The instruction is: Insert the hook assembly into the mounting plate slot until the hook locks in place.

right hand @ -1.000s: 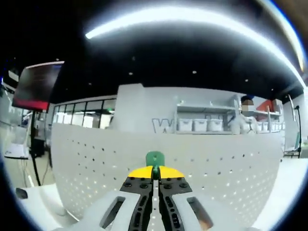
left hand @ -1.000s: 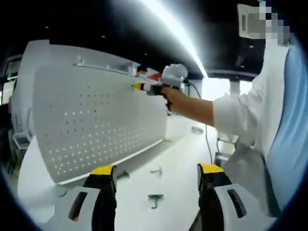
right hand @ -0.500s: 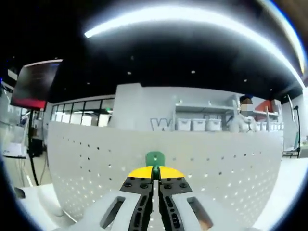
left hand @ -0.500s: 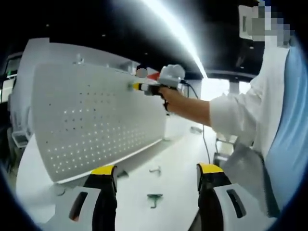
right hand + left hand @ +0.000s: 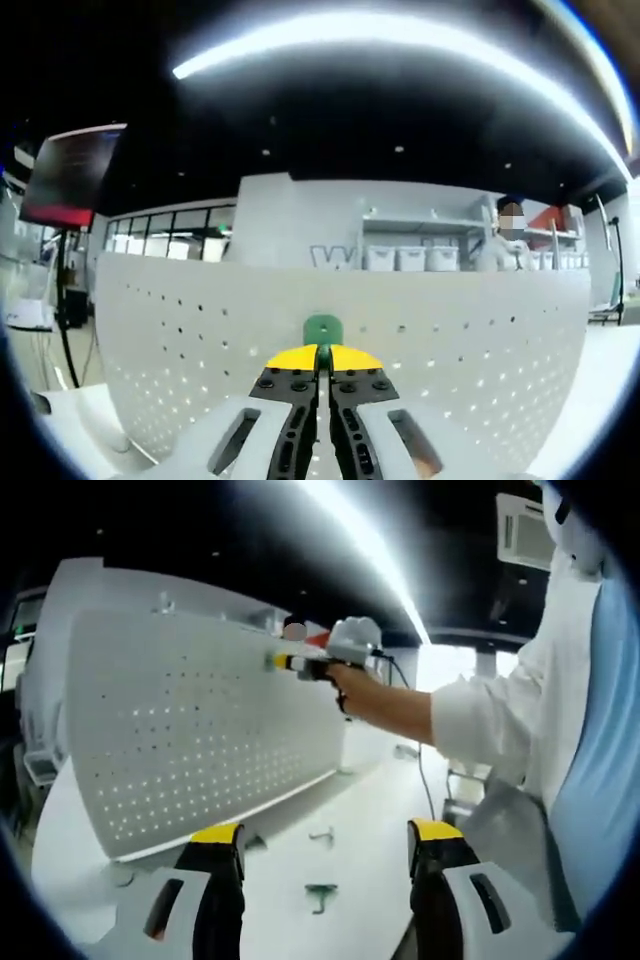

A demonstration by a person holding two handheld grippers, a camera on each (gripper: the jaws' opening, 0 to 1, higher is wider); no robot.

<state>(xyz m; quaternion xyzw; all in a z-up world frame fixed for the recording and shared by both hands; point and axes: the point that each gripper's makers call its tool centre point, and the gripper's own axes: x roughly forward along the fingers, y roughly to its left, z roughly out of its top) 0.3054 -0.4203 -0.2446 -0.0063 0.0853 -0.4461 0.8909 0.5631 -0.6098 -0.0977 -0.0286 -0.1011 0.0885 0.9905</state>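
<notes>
One green hook (image 5: pixel 322 328) clamped between the shut tips of the right gripper (image 5: pixel 322 358), pointing straight ahead at the upright white perforated mounting plate (image 5: pixel 430 340), near its top edge. Hook axis square to the plate face; contact cannot be told. Left gripper (image 5: pixel 325 842) wide open, holding nothing, low over the tabletop (image 5: pixel 370 810), where two more hooks (image 5: pixel 322 892) lie.

1 pegboard (image 5: pixel 190 740) – 3 hooks (image 5: pixel 322 892)
</notes>
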